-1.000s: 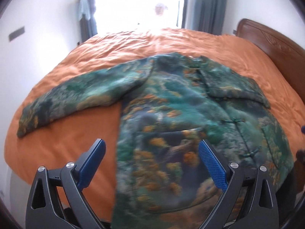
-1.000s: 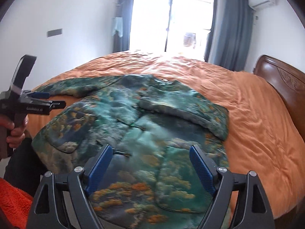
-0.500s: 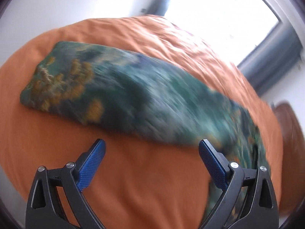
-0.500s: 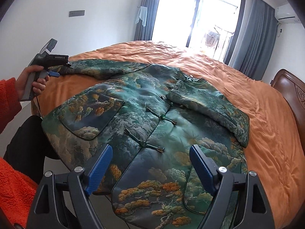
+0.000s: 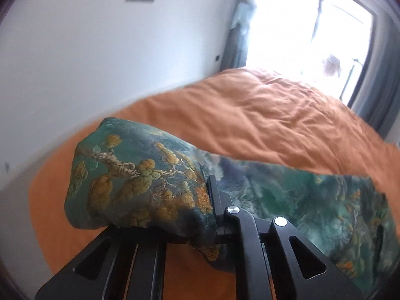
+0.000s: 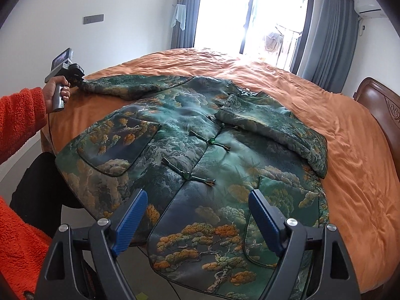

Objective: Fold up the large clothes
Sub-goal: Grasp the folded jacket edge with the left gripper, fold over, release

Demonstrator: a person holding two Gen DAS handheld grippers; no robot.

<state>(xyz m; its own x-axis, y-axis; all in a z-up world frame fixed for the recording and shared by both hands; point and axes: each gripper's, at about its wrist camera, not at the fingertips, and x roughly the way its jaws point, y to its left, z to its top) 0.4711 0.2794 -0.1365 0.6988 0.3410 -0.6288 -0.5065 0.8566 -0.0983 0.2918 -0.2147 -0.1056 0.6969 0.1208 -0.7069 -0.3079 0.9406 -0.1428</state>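
**Left sleeve cuff clamped for the first fold**

A bedroom is seen, with a wide bed under an orange quilt [image 6: 350, 155], a bright balcony door beyond it and a carved wooden headboard [image 6: 382, 107] at the right. The green brocade jacket [image 6: 190, 150] is spread front-up across the quilt, its frog fastenings done up and its hem hanging slightly over the near edge of the bed. One sleeve [image 6: 275, 130] is already laid across the chest; the other sleeve [image 6: 130, 85] is stretched out flat toward the wall side.

The cuff of that outstretched sleeve is gripped by the left gripper [image 5: 215, 215], whose jaws have just been closing and are now shut on the fabric, which bulges out to one side of them. The grip appears to be taken at the very end so that the whole sleeve can be carried inward in one sweep.

The right gripper [image 6: 197, 220] is held wide open above the hem with nothing between its pads, probably kept ready to steady or lift the lower edge.
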